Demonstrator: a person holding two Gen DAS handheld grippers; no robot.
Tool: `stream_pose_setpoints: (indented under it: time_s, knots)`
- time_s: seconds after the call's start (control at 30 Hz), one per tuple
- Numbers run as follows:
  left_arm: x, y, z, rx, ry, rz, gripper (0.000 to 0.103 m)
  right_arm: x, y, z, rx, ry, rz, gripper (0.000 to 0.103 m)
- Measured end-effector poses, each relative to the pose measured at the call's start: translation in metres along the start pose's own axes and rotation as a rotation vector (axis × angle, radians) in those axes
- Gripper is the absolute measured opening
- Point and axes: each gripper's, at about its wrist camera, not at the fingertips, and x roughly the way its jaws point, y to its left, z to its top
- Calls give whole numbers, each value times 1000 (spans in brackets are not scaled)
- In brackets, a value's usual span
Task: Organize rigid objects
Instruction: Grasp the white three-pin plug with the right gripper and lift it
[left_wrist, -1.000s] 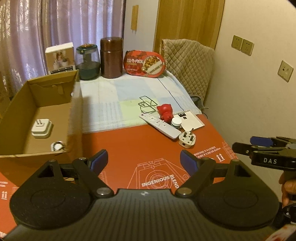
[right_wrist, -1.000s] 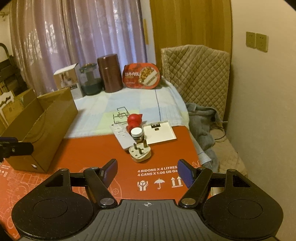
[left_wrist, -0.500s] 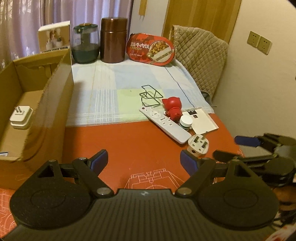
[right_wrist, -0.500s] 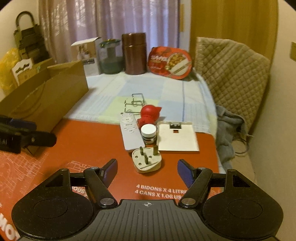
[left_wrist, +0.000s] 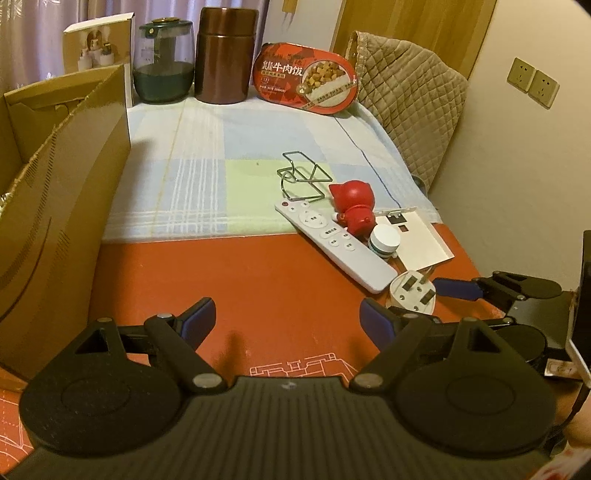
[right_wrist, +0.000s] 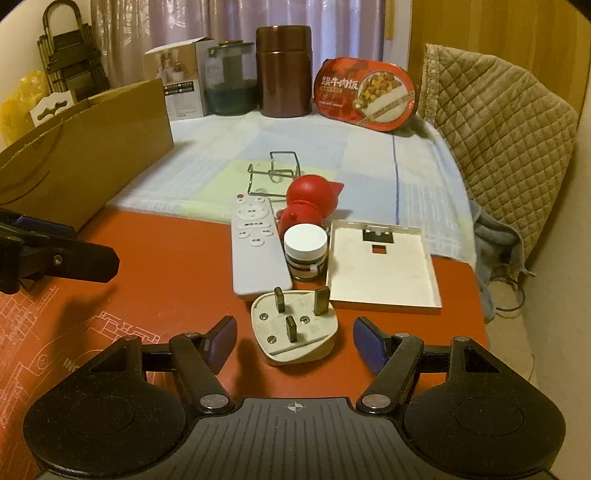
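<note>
A white three-pin plug (right_wrist: 293, 326) (left_wrist: 413, 291) lies pins-up on the red mat, between the blue pads of my right gripper (right_wrist: 294, 341). Its jaws are closing and both pads still stand clear of the plug. Behind the plug lie a white remote (right_wrist: 256, 245), a small white-capped jar (right_wrist: 306, 251), a red cat figure (right_wrist: 308, 201), a white plate cover (right_wrist: 382, 267) and a wire stand (right_wrist: 275, 173). My left gripper (left_wrist: 286, 319) hangs open over bare mat, to the left of the plug. The cardboard box (left_wrist: 55, 206) stands at the left.
At the back stand a brown canister (right_wrist: 284, 70), a glass jar (right_wrist: 229, 81), a white carton (right_wrist: 177, 79) and a red food tray (right_wrist: 367, 94). A quilted chair back (right_wrist: 491, 122) and a wall are on the right. The table's right edge is close to the plate cover.
Both grippers came down and forward toward the cluster. The right one now straddles the plug and its jaws have narrowed. The left one's opening is unchanged.
</note>
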Motion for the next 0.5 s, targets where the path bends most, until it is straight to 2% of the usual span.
stream_pose_setpoints:
  time_s: [0.07,0.1,0.5]
  knots:
    - [2,1,0,4,1,-1,82,5,0,0,1,14,5,50]
    - [4,2,0,4,2,1,82,6,0,0,-1,14,-2,48]
    - [11,10,-2,-9,13,5,82,8,1,0,1,-5,-14,50]
